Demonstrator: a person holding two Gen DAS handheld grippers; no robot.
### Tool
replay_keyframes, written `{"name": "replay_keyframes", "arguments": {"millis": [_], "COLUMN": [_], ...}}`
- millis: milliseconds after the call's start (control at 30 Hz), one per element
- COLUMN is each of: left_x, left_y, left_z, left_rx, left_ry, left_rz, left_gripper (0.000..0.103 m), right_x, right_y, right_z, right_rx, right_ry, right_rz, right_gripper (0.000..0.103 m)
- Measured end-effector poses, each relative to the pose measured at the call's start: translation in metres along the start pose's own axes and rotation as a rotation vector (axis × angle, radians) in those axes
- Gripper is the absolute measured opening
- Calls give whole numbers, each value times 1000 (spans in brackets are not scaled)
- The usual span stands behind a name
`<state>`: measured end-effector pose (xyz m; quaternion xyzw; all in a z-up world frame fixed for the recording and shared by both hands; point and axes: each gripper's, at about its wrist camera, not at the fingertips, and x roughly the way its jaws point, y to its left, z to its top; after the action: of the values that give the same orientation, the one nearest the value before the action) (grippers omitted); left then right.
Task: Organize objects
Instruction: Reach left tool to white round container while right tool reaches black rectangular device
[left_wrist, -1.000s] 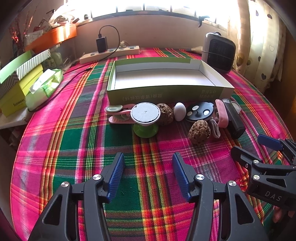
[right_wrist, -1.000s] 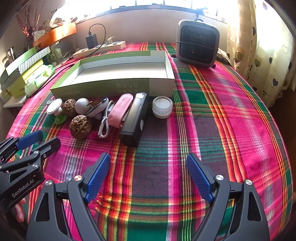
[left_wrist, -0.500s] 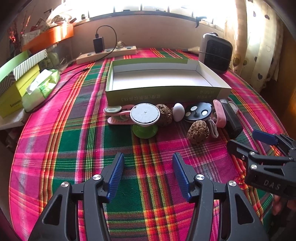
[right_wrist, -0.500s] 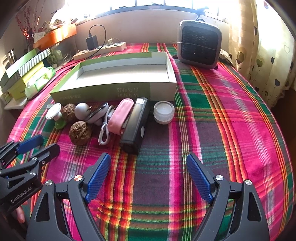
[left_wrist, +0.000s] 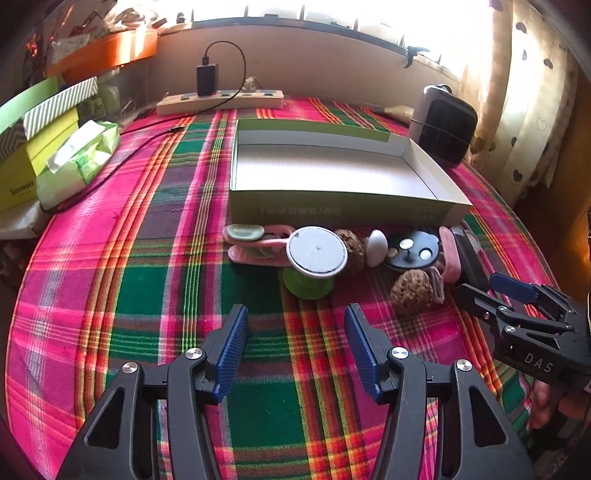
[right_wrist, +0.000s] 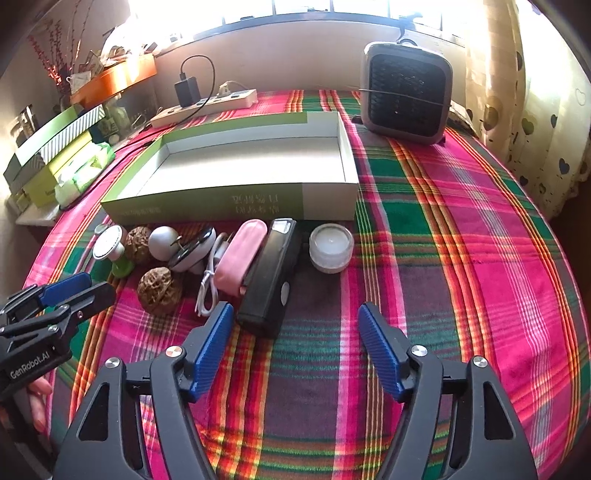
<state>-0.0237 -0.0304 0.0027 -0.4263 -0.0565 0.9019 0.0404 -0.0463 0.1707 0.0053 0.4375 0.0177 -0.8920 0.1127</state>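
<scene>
A shallow green box (right_wrist: 236, 210) sits open on the plaid tablecloth (right_wrist: 461, 258), and a row of small things lies along its near wall. The right gripper (right_wrist: 295, 332) hovers over the cloth with its jaws wide apart and closing a little, nothing between them. Just past its left fingertip lies a black rectangular case (right_wrist: 271, 273), whose near end is almost level with that tip; beside the case are a pink pouch (right_wrist: 240, 254) and a white cord (right_wrist: 207, 284). A small round jar (right_wrist: 331, 248) stands farther up, ahead of the gap between the jaws.

The left gripper (left_wrist: 295, 339) is open too, gripping nothing. Straight ahead of it, close to the tips, stands a green spool with a white round top (left_wrist: 316, 254). A walnut (left_wrist: 412, 291) lies off to its right, near the right gripper's tips, and a second walnut (left_wrist: 352, 245) sits behind the spool, against an egg-shaped white thing (left_wrist: 376, 242).
</scene>
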Motion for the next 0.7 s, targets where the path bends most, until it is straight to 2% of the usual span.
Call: {"name": "replay_keyframes", "arguments": {"millis": [500,633,700], "left_x": [11,13,14], "left_y": [-2,-2,-1], "left_z": [21,24,26], "left_rx": [4,2,-8], "left_ry": [-9,-16,-13], "left_rz": [4,3,-2], "left_gripper": [53,53,53], "right_x": [9,10,11], "right_y": [5,5,5], "right_z": [12,14,15], "right_rx": [-29,-35,-38], "right_ry": [-2,-2,-2], "right_rz": [13,15,10], "right_gripper": [50,47,40]}}
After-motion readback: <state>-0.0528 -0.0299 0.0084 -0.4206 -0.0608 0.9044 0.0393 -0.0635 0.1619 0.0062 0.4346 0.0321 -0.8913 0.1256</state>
